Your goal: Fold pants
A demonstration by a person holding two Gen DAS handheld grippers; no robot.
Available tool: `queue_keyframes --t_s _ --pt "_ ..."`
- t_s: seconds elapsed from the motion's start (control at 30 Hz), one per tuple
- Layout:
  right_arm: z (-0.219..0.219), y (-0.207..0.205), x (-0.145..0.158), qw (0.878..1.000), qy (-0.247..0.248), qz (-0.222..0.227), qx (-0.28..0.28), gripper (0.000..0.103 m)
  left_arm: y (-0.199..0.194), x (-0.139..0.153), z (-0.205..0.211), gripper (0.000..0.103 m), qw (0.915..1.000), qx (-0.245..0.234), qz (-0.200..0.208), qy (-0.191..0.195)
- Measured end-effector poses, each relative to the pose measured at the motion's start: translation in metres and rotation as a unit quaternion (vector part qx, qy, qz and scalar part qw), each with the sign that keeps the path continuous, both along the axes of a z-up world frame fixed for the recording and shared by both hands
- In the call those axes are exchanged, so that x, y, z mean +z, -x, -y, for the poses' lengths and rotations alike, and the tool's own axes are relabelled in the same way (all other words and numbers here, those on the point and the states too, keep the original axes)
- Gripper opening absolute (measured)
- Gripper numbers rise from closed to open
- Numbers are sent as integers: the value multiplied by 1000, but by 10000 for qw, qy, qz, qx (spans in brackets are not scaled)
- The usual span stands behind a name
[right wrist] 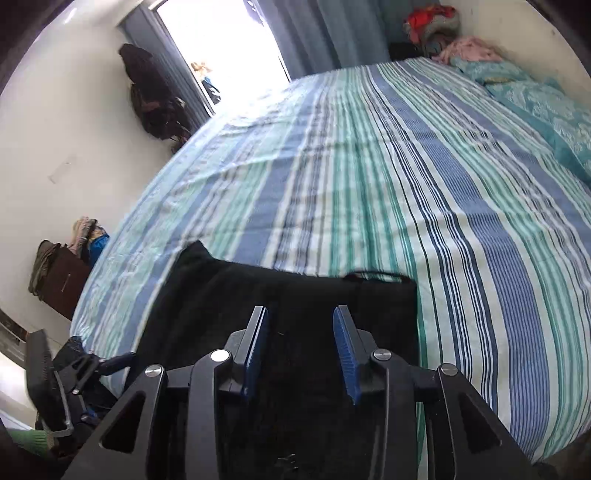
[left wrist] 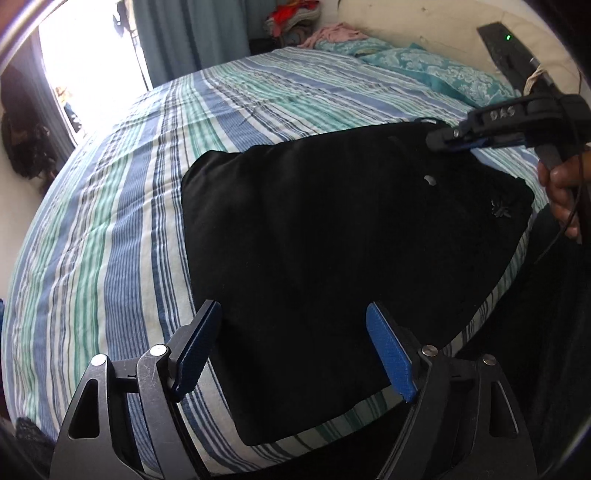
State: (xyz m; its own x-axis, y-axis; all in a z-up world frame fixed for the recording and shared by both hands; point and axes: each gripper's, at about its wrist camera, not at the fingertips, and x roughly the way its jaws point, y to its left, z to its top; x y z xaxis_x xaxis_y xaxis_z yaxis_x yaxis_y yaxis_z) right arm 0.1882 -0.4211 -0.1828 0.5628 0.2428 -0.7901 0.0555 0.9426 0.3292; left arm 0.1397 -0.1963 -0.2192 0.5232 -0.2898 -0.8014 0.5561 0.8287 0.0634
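The black pants [left wrist: 332,251] lie folded in a flat, roughly square block on the striped bed sheet [left wrist: 110,240], near the bed's front edge. My left gripper [left wrist: 295,325] is open and empty, hovering above the near edge of the pants. My right gripper [right wrist: 301,321] is open and empty, just above the pants [right wrist: 295,295] near their far edge. In the left wrist view the right gripper [left wrist: 443,142] shows from the side over the pants' far right corner, held by a hand [left wrist: 561,192]. The left gripper [right wrist: 92,363] shows at the lower left of the right wrist view.
Teal patterned pillows [left wrist: 436,70] lie at the head of the bed by the wall. A pile of clothes [left wrist: 295,18] sits in the far corner. A bright doorway [right wrist: 229,48] with blue curtains is beyond the bed. Dark clothes [right wrist: 151,96] hang on the left wall.
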Motion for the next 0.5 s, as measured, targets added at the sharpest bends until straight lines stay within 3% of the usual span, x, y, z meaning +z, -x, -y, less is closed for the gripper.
queue_keyframes --t_s 0.03,0.07,0.13,0.23,0.3,0.37,0.43,0.5 --pt "7 -2 -27 9991 -169 -363 -123 21 -1 2 -3 86 10000 24 -55 34" --pt "17 7 -41 9987 -318 -287 -290 11 -2 3 -6 87 9998 81 -127 88" --pt "25 20 -33 9974 -542 -32 -477 11 -4 5 -15 87 9989 252 -302 257" --pt "15 48 0 9981 -239 264 -506 12 -8 15 -30 87 9955 510 -438 663" --pt "0 72 23 9976 -74 577 -368 20 -11 22 -34 87 9934 606 -391 894" --pt "-16 94 32 9970 36 729 -274 58 -13 23 -33 88 9924 634 -393 975" --pt "-29 108 23 9969 162 678 -361 68 -15 12 -27 88 9939 593 -491 792" --pt "-30 108 -3 9983 -16 129 -561 69 -15 -5 -21 89 9955 535 -630 460"
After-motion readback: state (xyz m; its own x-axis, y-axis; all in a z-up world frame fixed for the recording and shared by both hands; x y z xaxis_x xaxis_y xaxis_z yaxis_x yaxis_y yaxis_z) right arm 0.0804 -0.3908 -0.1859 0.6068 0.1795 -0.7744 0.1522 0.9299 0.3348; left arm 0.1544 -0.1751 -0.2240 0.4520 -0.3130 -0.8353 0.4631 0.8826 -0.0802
